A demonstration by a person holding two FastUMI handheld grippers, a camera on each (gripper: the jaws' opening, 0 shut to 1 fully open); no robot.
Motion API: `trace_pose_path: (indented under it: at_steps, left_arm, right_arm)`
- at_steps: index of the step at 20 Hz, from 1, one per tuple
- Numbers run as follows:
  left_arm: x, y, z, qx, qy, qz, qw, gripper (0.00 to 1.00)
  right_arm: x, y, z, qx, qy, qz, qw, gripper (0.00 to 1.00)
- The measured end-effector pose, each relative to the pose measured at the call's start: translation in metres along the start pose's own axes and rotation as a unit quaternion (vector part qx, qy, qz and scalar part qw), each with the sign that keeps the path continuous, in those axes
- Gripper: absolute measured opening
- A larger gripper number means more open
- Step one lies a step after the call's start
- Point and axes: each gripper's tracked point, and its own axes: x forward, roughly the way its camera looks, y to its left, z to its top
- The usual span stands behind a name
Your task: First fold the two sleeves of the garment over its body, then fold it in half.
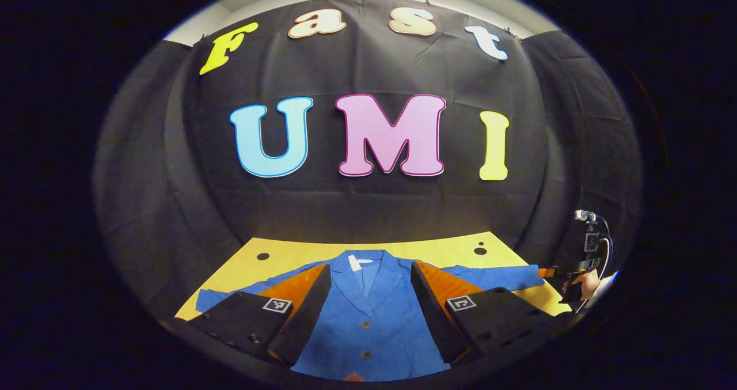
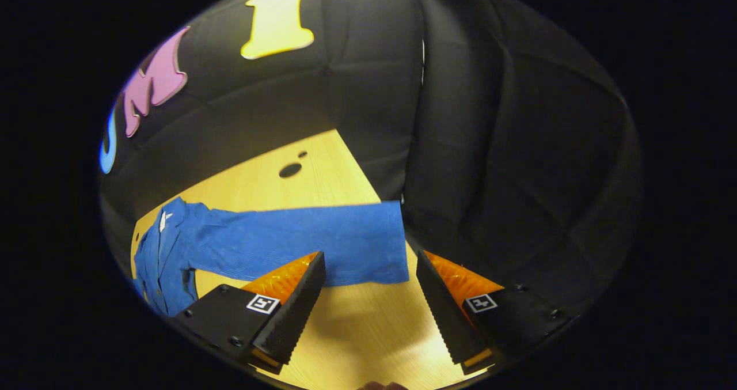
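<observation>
Sleeves spread wide, the blue jacket (image 1: 368, 315) lies flat, front up, on the yellow surface (image 1: 443, 250). Over its buttoned front the left tool (image 1: 368, 315) hangs, jaws apart, empty. Above the right sleeve's cuff (image 2: 368, 252), the right tool (image 2: 371, 309) gapes, gripping nothing.

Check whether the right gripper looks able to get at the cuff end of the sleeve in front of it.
Probably yes: the right gripper is open, and the sleeve lies flat on the table with its cuff just ahead between the fingers, nothing lying between.
</observation>
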Motion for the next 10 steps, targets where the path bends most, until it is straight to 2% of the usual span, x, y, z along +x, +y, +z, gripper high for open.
trace_pose_path:
  at_steps: [3, 4, 5, 8, 9, 10]
  left_arm:
    - [0.007, -0.009, -0.005, 0.010, 0.014, 0.013, 1.000, 0.80]
    - [0.009, -0.011, -0.007, 0.012, 0.017, 0.016, 1.000, 0.80]
    - [0.011, -0.015, -0.009, 0.012, 0.022, 0.015, 1.000, 0.80]
    - [0.020, -0.024, -0.021, 0.002, 0.041, 0.012, 0.999, 0.80]
    - [0.023, -0.029, -0.022, -0.005, 0.044, 0.008, 0.999, 0.80]
    - [0.024, -0.035, -0.023, -0.009, 0.045, 0.002, 0.999, 0.80]
  right_arm:
    - [0.021, -0.006, -0.009, 0.019, 0.032, 0.000, 0.999, 0.98]
    - [0.024, -0.006, 0.001, 0.022, 0.007, -0.003, 1.000, 0.98]
    - [0.023, -0.009, -0.004, 0.023, 0.020, -0.008, 1.000, 0.97]
    - [0.032, -0.010, -0.003, 0.020, 0.004, -0.025, 0.999, 0.96]
    - [0.031, -0.016, -0.002, 0.005, -0.002, -0.047, 0.999, 0.95]
    - [0.033, -0.016, -0.002, -0.015, -0.002, -0.053, 0.998, 0.79]
